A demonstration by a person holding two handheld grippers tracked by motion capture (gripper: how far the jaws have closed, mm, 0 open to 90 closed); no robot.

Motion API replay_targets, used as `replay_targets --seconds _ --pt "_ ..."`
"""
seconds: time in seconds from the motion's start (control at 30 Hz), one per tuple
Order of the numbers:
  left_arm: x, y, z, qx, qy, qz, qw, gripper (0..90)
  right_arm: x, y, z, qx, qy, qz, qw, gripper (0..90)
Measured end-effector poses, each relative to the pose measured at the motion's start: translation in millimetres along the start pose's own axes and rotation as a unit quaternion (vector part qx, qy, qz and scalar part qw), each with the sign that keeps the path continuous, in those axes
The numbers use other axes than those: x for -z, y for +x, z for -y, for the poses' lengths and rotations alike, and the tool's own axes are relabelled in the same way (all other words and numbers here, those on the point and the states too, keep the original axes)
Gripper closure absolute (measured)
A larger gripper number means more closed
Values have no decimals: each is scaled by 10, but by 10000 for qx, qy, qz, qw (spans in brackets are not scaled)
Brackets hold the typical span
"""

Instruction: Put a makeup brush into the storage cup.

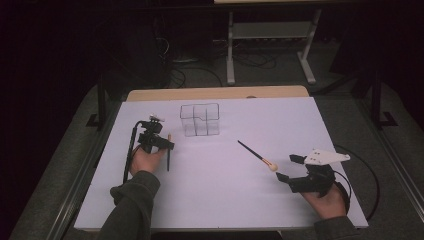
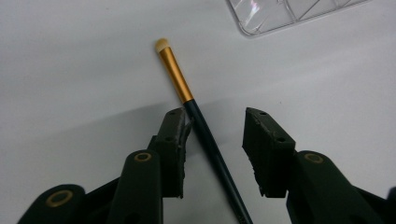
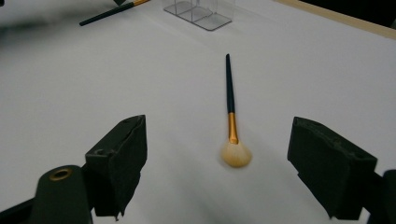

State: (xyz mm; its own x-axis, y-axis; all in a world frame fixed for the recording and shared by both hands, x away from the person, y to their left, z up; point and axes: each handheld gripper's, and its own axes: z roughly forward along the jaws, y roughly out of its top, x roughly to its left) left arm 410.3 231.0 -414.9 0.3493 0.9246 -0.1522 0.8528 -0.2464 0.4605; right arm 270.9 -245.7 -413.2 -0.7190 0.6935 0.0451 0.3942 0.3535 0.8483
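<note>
From above, a white worktop carries a clear plastic organiser near its far edge. The left gripper sits to the organiser's left, over a slim dark-handled brush. The left gripper view gives the detail the overhead cannot: the slim brush, with gold ferrule and small pale tip, lies flat between the jaws — one pad just about touches the handle, the other stands clear, so the jaws are not yet clenched.

The right gripper rests near the right edge, jaws released wide. Its own view shows a fluffy powder brush lying on the worktop ahead of the jaws, apart from both pads.
</note>
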Motion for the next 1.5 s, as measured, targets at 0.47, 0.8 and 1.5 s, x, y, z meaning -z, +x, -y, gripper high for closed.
replay_targets --seconds 0.47,0.8,1.5 --pt "-84 -25 9 -81 181 -220 9996 662 -4 -4 -5 29 -10 -14 10000 189" --pt "-108 -122 31 -463 139 -749 9960 793 1 16 -17 42 9 -11 10000 190" --pt "47 34 56 -536 121 -438 9975 832 -27 29 -9 23 24 -73 10000 196"
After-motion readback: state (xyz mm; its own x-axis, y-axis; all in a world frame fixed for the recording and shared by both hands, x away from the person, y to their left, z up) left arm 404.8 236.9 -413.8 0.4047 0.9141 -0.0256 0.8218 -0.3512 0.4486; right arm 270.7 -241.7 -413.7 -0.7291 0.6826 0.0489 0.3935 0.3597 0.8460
